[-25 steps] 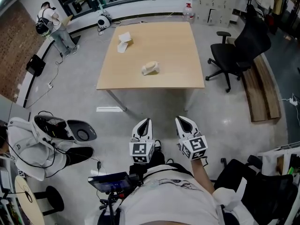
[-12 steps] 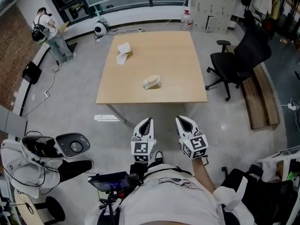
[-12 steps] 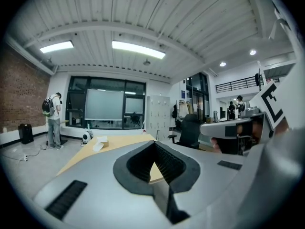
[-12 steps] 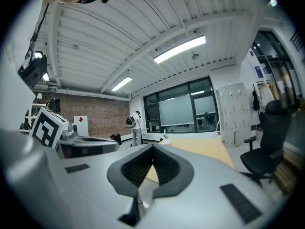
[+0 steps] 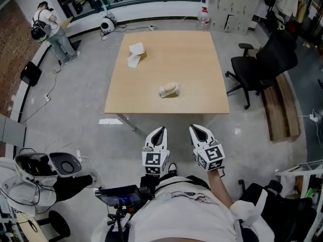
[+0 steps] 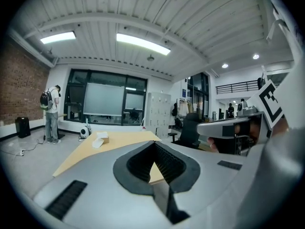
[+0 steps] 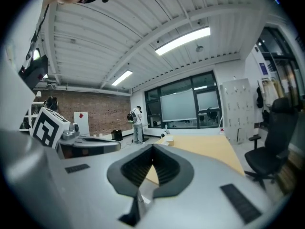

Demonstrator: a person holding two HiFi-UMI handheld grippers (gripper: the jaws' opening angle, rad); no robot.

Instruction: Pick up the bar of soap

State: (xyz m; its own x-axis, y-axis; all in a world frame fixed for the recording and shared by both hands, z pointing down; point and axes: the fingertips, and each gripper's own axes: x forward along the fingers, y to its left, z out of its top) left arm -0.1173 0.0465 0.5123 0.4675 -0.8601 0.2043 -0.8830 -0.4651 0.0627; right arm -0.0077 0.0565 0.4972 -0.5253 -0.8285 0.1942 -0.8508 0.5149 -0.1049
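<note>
Pale wood tabletop (image 5: 197,64), square, stood on the grey floor (image 5: 81,100) ahead of the person holding the tools. Bar of soap (image 5: 169,89), off-white and rounded, lay on the near half of the tabletop, about midway between its left and right edges and set back from the near edge. It lay free of both tools.

Left tool (image 5: 159,131) and right tool (image 5: 196,130) were held side by side over the floor, short of the tabletop's near edge, tips pointing toward the far side. The soap lay well apart from both, farther off than the tips. In the head view it sat in line with the gap between the two tools, a little closer to the left tool's line.

Left gripper view: left tool (image 6: 153,146) had its jaws pressed together, dark ribbed pads meeting at the tip, empty. The tabletop showed beyond the tip, but the soap could not be made out there, as the tool's own body covered that part.

Right gripper view: right tool (image 7: 152,148) was likewise pressed together and empty, with a strip of tabletop showing through the notch behind the tips.

Other items:
- White box (image 5: 135,50) with a white scrap beside it sat at the far left of the tabletop, well apart from the soap.
- Black office chair (image 5: 262,64) stood to the right of the tabletop, with a wooden bench (image 5: 282,105) further right.
- Person with a backpack (image 5: 48,26) stood at the far left, near the brick wall (image 5: 7,49).
</note>
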